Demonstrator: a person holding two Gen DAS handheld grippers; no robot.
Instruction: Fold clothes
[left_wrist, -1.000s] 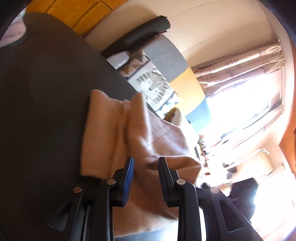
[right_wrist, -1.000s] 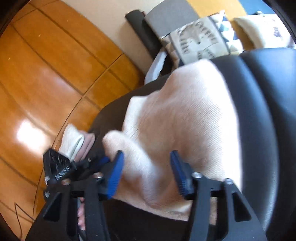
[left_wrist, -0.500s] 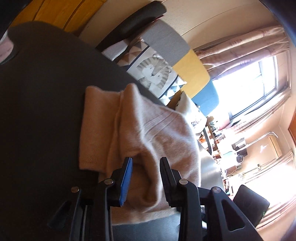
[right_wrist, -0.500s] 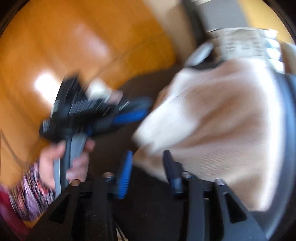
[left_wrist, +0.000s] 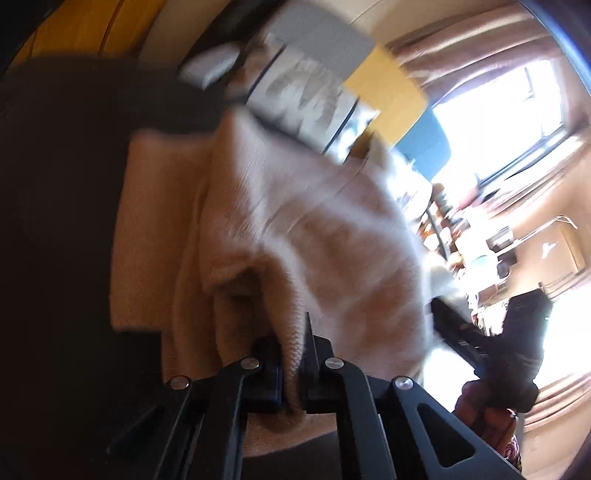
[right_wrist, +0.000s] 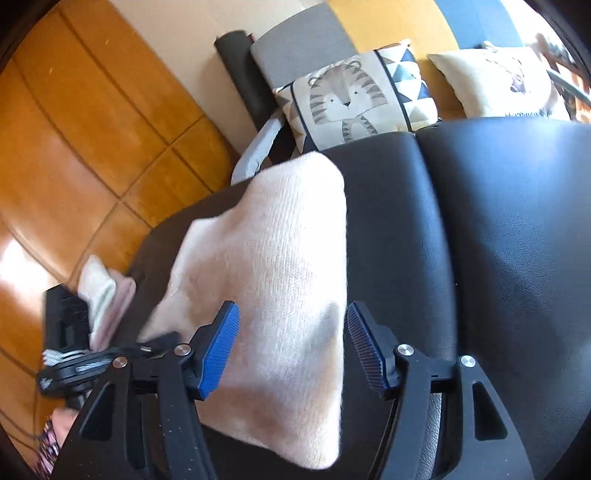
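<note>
A beige knit garment (left_wrist: 303, 236) lies partly folded on a black leather surface (left_wrist: 59, 206). My left gripper (left_wrist: 293, 354) is shut on a fold of its near edge and lifts it; this view is blurred. In the right wrist view the same garment (right_wrist: 273, 295) lies on the black surface (right_wrist: 517, 258). My right gripper (right_wrist: 291, 347) is open, its blue pads on either side of the cloth just above it. The left gripper (right_wrist: 122, 354) shows at the left edge of the garment.
A tiger-print cushion (right_wrist: 351, 96) and a cream cushion (right_wrist: 495, 81) sit on a sofa behind. Folded pale clothes (right_wrist: 103, 295) lie at the surface's left end. The wooden floor (right_wrist: 74, 147) lies beyond. The other hand and gripper (left_wrist: 491, 354) show at the right.
My left gripper has shut on the garment's fold and pulled it up. My right gripper swung left, then came back over the garment and opened wider.
</note>
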